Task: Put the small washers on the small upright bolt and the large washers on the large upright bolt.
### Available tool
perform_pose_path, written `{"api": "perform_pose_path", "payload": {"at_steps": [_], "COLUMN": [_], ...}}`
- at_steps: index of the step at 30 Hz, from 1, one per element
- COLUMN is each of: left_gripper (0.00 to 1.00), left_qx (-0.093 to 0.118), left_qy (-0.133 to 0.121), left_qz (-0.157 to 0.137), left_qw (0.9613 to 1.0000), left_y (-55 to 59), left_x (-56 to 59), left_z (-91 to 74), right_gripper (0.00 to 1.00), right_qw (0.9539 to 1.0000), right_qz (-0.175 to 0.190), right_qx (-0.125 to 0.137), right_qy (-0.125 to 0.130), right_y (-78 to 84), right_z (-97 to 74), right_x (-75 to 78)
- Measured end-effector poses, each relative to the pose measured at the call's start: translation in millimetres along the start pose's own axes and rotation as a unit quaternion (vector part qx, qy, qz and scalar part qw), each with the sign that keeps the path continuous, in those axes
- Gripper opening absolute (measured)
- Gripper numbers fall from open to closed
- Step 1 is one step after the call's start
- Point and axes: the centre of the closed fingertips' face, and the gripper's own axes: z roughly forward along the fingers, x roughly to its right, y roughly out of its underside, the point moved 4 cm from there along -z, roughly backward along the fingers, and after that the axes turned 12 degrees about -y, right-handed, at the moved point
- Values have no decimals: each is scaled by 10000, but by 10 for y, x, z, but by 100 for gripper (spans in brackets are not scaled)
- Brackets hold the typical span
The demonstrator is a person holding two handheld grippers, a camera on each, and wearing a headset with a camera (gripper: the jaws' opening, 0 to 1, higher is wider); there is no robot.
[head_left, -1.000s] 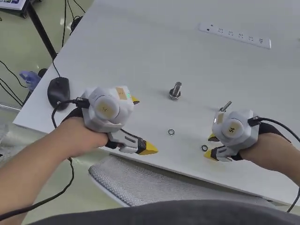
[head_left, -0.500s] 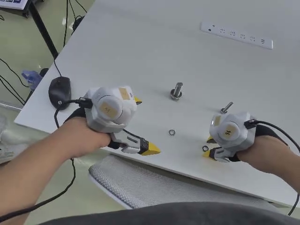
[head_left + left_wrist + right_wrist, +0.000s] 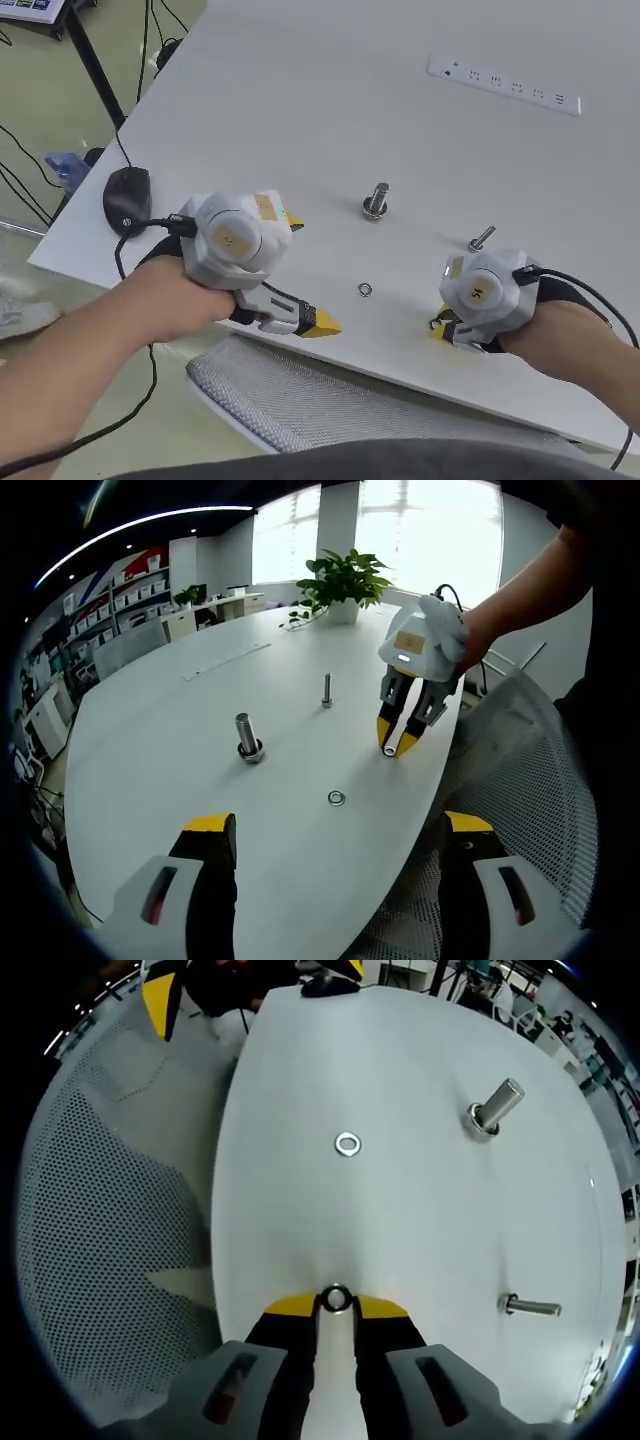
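Note:
The large upright bolt point(image 3: 376, 199) point(image 3: 246, 737) point(image 3: 495, 1106) stands mid-table with a washer round its base. The thin small bolt point(image 3: 481, 238) point(image 3: 326, 689) point(image 3: 531, 1307) is to its right. One loose washer point(image 3: 364, 290) point(image 3: 336, 798) point(image 3: 347, 1144) lies flat between the grippers. My right gripper point(image 3: 438, 325) point(image 3: 336, 1306) point(image 3: 396, 742) points down at the table near its front edge, its yellow tips shut on a second washer point(image 3: 336, 1298) point(image 3: 387, 750) that still touches the tabletop. My left gripper point(image 3: 305, 268) point(image 3: 338, 825) is open wide over the front edge, with nothing between its jaws.
A white power strip point(image 3: 503, 84) lies at the far side of the table point(image 3: 300, 120). A black mouse point(image 3: 126, 197) sits at the left edge. A grey mesh chair seat point(image 3: 300, 385) is just below the front edge. A potted plant point(image 3: 345, 580) stands at the table's far end.
The right gripper has dropped toward the front edge onto the nearby washer, and its jaws have drawn together around it. The left gripper has hardly moved.

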Motion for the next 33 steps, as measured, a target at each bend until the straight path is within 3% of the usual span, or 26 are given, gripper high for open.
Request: {"api": "perform_pose_path", "payload": {"at_steps": [11,22,33], "left_gripper": [82,81,84], "left_qx": [-15,-58,-33], "left_qy": [3,8,-32], "left_qz": [10,18,-4], "left_qw": [10000,10000,10000], "left_y": [-12,-10,-7], "left_x": [11,14,3], "left_z": [16,30,63], "right_gripper": [13,12,12], "right_qw": [9999,9989,9981], "right_qz": [145,423,568], "right_qx": [-31,180,221], "right_qy": [65,-19,30], "right_y": [6,26,184], "right_z": [-6,-17,-245], "right_x": [-5,1,118]}}
